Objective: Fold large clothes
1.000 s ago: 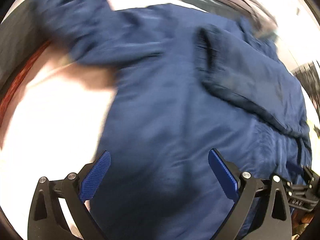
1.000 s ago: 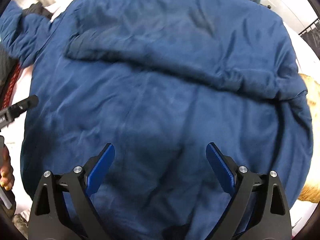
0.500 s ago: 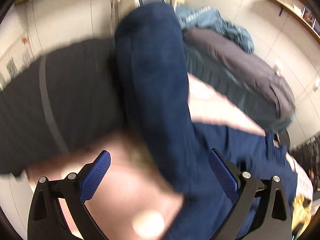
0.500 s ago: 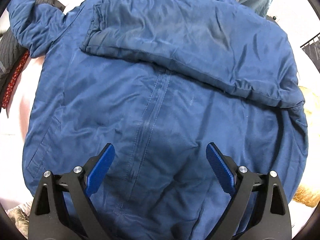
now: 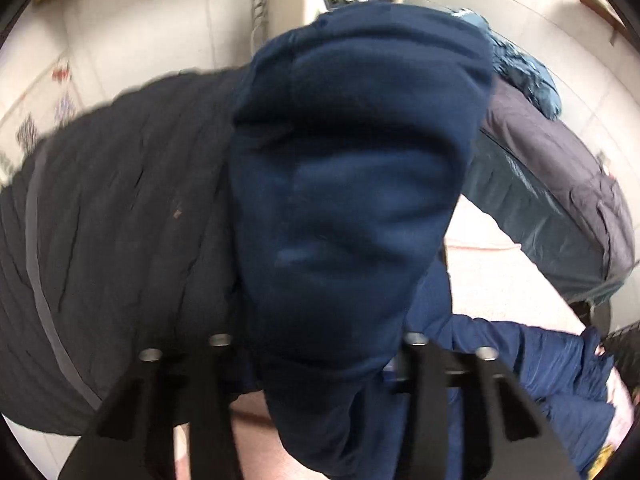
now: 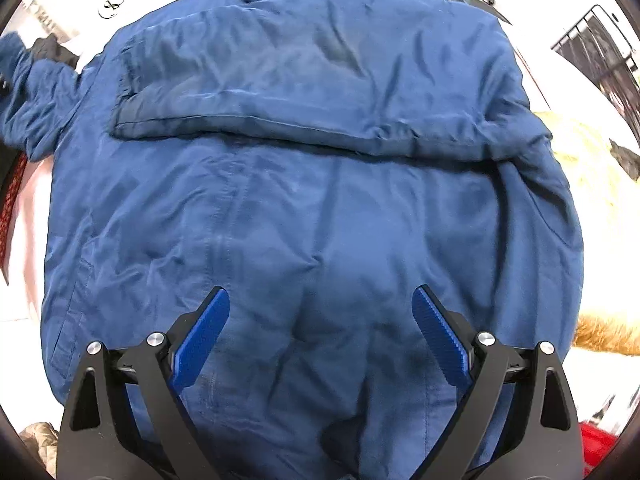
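We count one blue jacket (image 6: pixel 312 200) and two grippers, left (image 5: pixel 320 364) and right (image 6: pixel 320 336). We also note one black quilted garment (image 5: pixel 120 240).

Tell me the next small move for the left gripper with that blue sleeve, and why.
Probably carry the sleeve across onto the jacket's front. The left gripper has just been closing with the cuff between its jaws, and the other sleeve already lies folded across the chest.

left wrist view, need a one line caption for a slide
Left gripper, jaws just closing, clamps the cuff end of the blue jacket sleeve, with a black quilted garment behind.
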